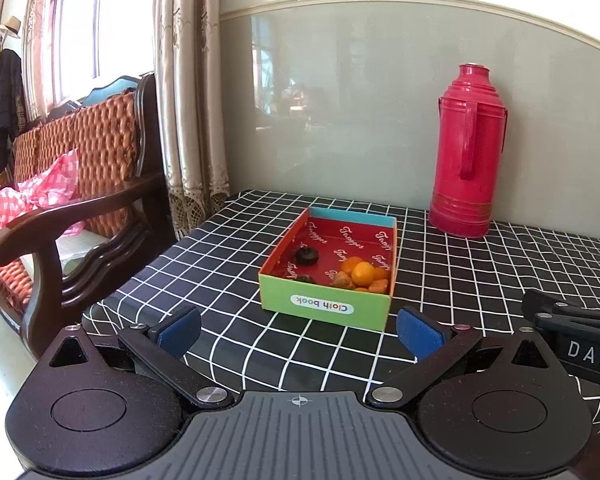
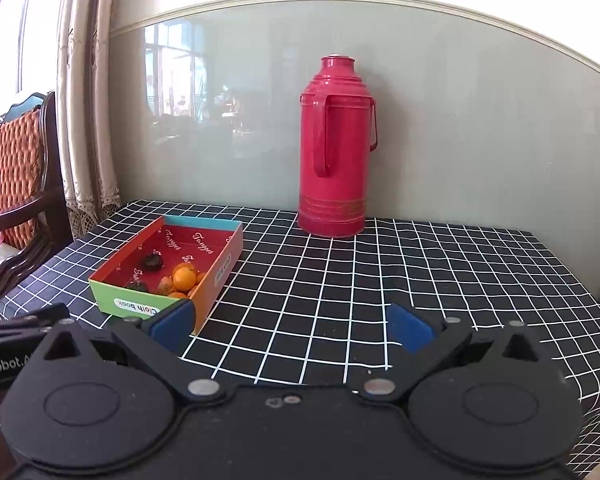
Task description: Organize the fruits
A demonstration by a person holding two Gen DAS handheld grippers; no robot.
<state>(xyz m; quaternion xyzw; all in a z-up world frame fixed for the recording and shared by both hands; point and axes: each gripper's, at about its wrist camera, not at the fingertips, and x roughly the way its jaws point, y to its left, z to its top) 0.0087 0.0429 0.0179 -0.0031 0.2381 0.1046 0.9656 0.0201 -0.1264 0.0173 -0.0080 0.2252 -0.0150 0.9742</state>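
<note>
At the far left of the left wrist view, a wooden bench (image 1: 80, 208) with woven orange cushions is standing under the window, and a pink checked cloth (image 1: 32, 196) is lying on its seat. Beige curtains (image 1: 188, 92) are hanging just right of the bench.

A desk is carrying a black cloth with a white grid (image 1: 228, 264). On it a shallow cardboard box (image 1: 328, 306), green on the near wall with a "Cloth book" label and red inside, is sitting upright. The oranges (image 1: 362, 274) are resting clustered in the box's near right corner, touching one another, with a brownish piece (image 1: 342, 280) just beside them. A dark round fruit (image 1: 306, 256) is lying near the box's middle left, and another dark one (image 1: 304, 279) is sitting against the near wall.

The left tool (image 1: 299, 330) is hovering in front of the box, its blue pads spread wide and gripping nothing.

To the right, a tall red thermos (image 1: 466, 152) is standing against the wall, well apart from the box.

In the right wrist view, the right tool (image 2: 292, 330) is hanging over the bare grid cloth to the right of the box, its blue pads (image 2: 410, 330) likewise spread wide and holding nothing; its left pad is overlapping the box's near corner in the picture.
</note>
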